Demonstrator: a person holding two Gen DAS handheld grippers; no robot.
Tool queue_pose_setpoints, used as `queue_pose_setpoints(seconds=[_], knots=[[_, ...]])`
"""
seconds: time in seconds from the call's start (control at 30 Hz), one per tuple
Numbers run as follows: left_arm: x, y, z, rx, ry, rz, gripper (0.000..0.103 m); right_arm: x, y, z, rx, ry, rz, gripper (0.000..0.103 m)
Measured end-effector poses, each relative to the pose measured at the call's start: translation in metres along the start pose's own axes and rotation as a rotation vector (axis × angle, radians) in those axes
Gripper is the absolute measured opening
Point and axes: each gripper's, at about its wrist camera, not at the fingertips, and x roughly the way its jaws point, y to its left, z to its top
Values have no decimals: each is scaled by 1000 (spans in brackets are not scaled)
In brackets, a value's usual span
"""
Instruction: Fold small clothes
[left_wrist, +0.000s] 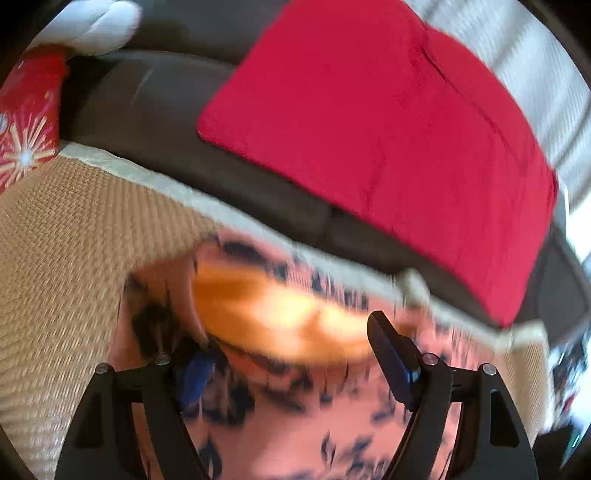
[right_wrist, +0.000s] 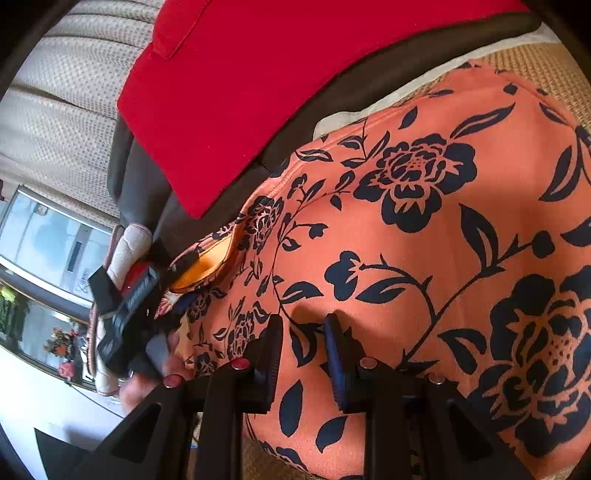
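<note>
A salmon-orange garment with a dark navy flower print (right_wrist: 424, 229) lies spread on a woven tan mat (left_wrist: 66, 236); its orange lining shows at an opening (right_wrist: 207, 269). In the left wrist view the garment (left_wrist: 295, 424) is blurred. My left gripper (left_wrist: 288, 354) has its fingers wide apart over the garment's edge, with cloth between them; its left finger is partly hidden by fabric. It also shows in the right wrist view (right_wrist: 125, 314) at the garment's left edge. My right gripper (right_wrist: 303, 332) rests on the garment with its fingers a narrow gap apart, and cloth shows in the gap.
A red cushion (left_wrist: 388, 122) lies on a dark brown sofa (left_wrist: 147, 107) behind the mat. A red patterned pillow (left_wrist: 26, 122) and a white plush item (left_wrist: 99, 22) sit at far left. Beige upholstery (right_wrist: 59, 92) and a window (right_wrist: 48, 236) are at the right wrist view's left.
</note>
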Motion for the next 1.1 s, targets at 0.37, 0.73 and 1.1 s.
queue_pose_setpoints(seconds=[0.37, 0.73, 1.1], knots=[[-47, -37, -10, 99, -37, -98, 80, -18, 2, -8, -42, 0, 11, 26], [-65, -10, -93, 355, 231, 304, 80, 9, 28, -23, -115, 86, 5, 25], [-79, 12, -99, 311, 210, 321, 80, 6, 36, -27, -115, 44, 41, 26]])
